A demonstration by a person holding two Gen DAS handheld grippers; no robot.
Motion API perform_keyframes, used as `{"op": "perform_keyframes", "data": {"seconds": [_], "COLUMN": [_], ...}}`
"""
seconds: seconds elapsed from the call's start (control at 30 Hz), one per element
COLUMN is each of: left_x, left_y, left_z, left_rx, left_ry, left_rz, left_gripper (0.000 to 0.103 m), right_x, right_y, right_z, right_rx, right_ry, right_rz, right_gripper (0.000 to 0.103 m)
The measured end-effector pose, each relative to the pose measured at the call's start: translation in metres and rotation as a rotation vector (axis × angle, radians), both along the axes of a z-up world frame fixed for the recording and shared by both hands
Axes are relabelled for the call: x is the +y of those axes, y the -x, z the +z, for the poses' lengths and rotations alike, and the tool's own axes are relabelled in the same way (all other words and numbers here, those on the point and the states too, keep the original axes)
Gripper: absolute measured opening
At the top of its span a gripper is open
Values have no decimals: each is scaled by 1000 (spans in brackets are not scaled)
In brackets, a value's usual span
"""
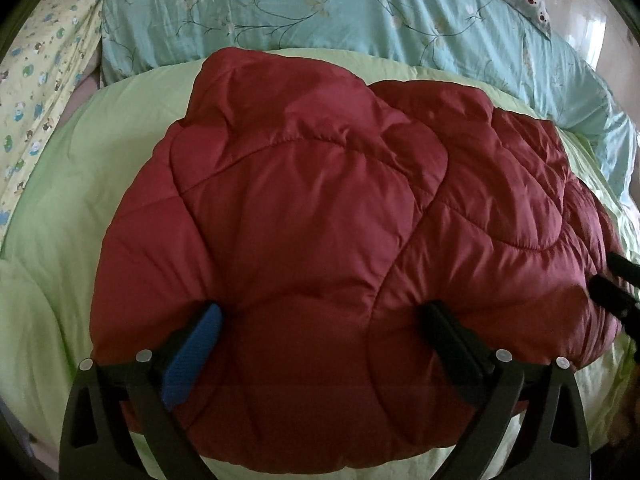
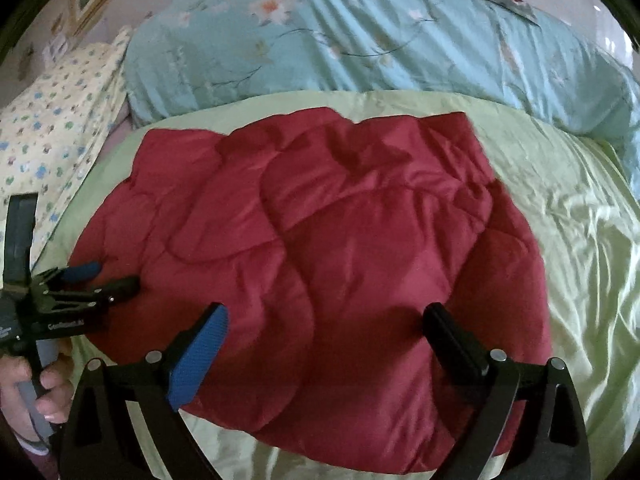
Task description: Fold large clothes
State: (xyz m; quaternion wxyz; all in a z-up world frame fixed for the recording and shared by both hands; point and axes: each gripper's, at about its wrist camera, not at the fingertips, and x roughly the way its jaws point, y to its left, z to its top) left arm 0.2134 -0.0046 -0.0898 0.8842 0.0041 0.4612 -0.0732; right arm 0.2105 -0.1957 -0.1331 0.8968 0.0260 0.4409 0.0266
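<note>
The puffy dark-red quilted jacket [image 1: 320, 240] fills the middle of the pale green satin bedsheet [image 1: 80, 220], leaving bare green strips to either side and a wider rumpled stretch off its right edge (best seen from the right wrist view). Beyond its far edge a bulky light-blue floral duvet [image 1: 320, 12] closes that way, with a yellow printed pillow [image 1: 44, 92] at the far left. The black-fingered left gripper [image 2: 108, 276] sits at the jacket's left edge, crowding that side

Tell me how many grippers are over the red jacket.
2: the left gripper sits at the red jacket near edge; the right gripper beside it. Both open.
</note>
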Motion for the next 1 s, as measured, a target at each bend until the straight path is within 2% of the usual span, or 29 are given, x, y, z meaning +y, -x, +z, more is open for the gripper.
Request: {"op": "perform_keyframes", "data": {"seconds": [0.1, 0.23, 0.33, 0.47, 0.63, 0.77, 0.83, 1.0], "left_x": [3, 4, 5, 1, -1, -2, -5, -7], "left_y": [2, 8, 10, 2, -4, -7, -8, -9], "left_z": [0, 13, 22, 9, 3, 2, 1, -3], "left_rx": [-4, -14, -32, -17, -14, -11, -13, -13], "left_ry": [-3, 10, 40, 5, -5, -2, -10, -25], "left_rz": [-7, 1, -18, -16, -16, -18, -16, -10], "left_gripper": [103, 98, 97, 102, 103, 103, 103, 103], "right_x": [1, -14, -15, -10, -6, -8, -11, -11], "right_y": [-9, -13, -13, -12, -12, -12, -18, -20], "right_z": [-23, -36, -37, -32, -24, -7, -16, -27], "right_rx": [45, 45, 46, 34, 37, -9, 25, 35], "right_ry": [51, 0, 1, 16, 21, 5, 3, 12], "right_rz": [-15, -24, -26, -32, -38, -49, -45, -32], "right_gripper": [100, 101, 101, 102, 102, 101, 103, 103]}}
